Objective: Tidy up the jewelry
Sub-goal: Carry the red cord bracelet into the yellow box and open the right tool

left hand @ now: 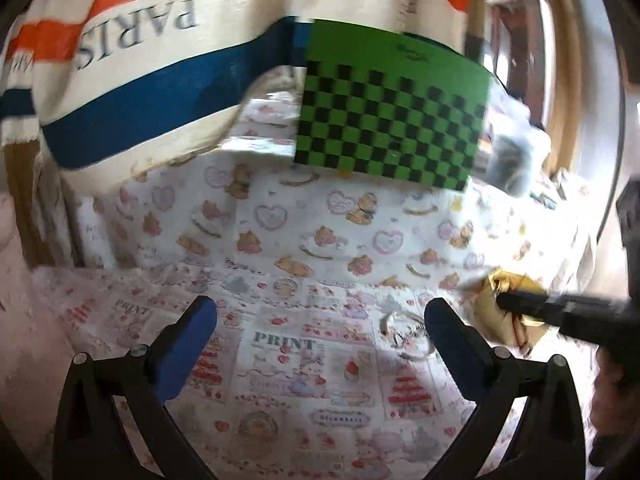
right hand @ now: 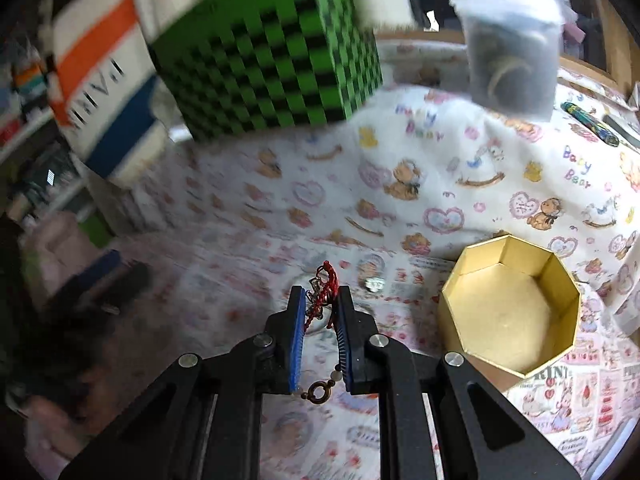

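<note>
One red-cord bracelet sits pinched in our right gripper, lifted beside the gold box; our left gripper gapes empty. Its dangling clasp could snag the rim.

Right gripper at lower centre, blue pads nearly together, clamped on red cord bracelet with metal charms; ring clasp dangling low between fingers. Gold octagonal box at right, open and tilted, just beside gripper. Small silvery piece on printed cloth beyond fingertips. Green-and-black checkered box at upper left, blurred. Grey-lidded container at upper right.
</note>
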`<state>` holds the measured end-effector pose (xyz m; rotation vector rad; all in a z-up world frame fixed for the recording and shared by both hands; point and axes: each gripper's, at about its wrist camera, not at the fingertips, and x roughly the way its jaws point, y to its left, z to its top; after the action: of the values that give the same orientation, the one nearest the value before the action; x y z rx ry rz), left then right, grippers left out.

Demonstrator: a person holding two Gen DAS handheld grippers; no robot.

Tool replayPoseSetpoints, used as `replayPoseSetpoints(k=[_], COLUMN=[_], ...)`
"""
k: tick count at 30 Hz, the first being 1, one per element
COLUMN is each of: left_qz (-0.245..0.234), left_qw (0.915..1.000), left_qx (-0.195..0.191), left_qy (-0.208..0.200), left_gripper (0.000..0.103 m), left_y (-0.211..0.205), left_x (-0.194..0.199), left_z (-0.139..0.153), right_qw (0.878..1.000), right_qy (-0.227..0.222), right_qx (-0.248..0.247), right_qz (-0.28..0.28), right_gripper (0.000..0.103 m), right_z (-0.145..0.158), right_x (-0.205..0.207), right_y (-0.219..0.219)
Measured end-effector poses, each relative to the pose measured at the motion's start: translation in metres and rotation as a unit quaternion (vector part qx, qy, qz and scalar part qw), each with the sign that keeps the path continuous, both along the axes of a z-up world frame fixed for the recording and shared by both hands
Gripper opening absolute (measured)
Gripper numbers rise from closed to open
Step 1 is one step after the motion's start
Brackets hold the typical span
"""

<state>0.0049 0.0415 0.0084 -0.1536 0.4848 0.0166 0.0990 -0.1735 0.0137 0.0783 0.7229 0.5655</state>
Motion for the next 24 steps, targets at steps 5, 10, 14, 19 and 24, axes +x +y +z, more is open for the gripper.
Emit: replayPoseSetpoints(k=[5, 10, 14, 19, 24], left_qz=[0.007, 0.014, -0.015, -0.021, -0.04], left_qw=[0.9989, 0.9985, 0.9989, 0.9983, 0.9948], left_qx=[0.031, 0.038, -0.007, -0.03, -0.038], left_qy=[0.033, 0.037, 0.045, 0.046, 0.086], left_gripper=[0.103, 0.103, 0.103, 0.103, 0.095], left_y=[-0.017, -0.037, -0.051, -0.062, -0.065], left_x=[0.012, 0.034, 0.053, 0.068, 0.082], left_z=[0.025, 0.069, 0.074, 0.05, 0.008], right_qw=[0.997, 0.993, 0.983, 0.976, 0.986], right_qy=[0.024, 0.021, 0.038, 0.046, 0.032], right_qx=[0.072, 0.113, 0.179, 0.212, 0.151], right_qz=[0.015, 0.008, 0.016, -0.006, -0.07], right_gripper=[0.016, 0.016, 0.016, 0.016, 0.016], right_z=[0.02, 0.028, 0.026, 0.025, 0.014], right_x=[-0.008, -0.011, -0.007, 0.002, 0.015], right_y=[-0.04, -0.073, -0.102, -0.132, -0.14])
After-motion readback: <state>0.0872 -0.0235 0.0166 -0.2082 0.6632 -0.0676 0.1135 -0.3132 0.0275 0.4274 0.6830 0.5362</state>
